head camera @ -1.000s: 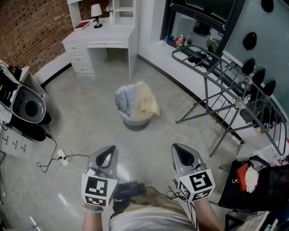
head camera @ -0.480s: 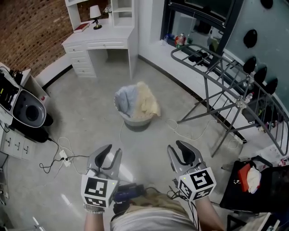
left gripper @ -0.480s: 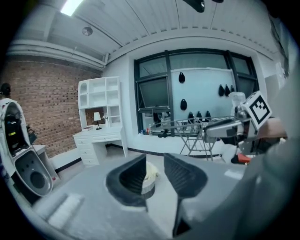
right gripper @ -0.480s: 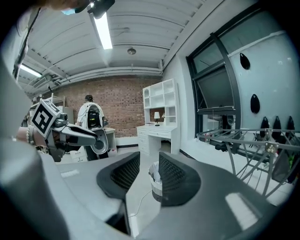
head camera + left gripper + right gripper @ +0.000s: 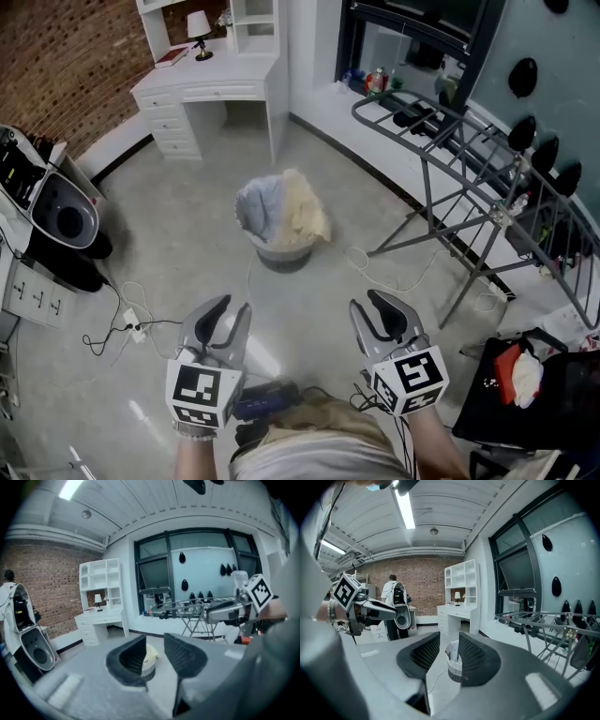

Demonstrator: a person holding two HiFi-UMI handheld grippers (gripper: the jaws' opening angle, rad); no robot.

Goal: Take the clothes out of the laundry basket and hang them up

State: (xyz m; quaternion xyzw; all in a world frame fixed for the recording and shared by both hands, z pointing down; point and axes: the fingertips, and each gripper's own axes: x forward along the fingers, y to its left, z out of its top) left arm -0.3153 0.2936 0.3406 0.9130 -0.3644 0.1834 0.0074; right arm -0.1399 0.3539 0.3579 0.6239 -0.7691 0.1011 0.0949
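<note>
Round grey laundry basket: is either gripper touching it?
No, the round grey laundry basket stands ahead on the floor, with the left gripper and right gripper both well short of it.

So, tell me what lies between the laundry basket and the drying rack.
Head view: bare floor, with only a loose white cord lying near the rack's feet.

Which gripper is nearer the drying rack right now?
Right. The right gripper is below-left of the drying rack in the head view; the left gripper sits farther left, beyond it. Both jaws have just been opening, nothing between them.
</note>
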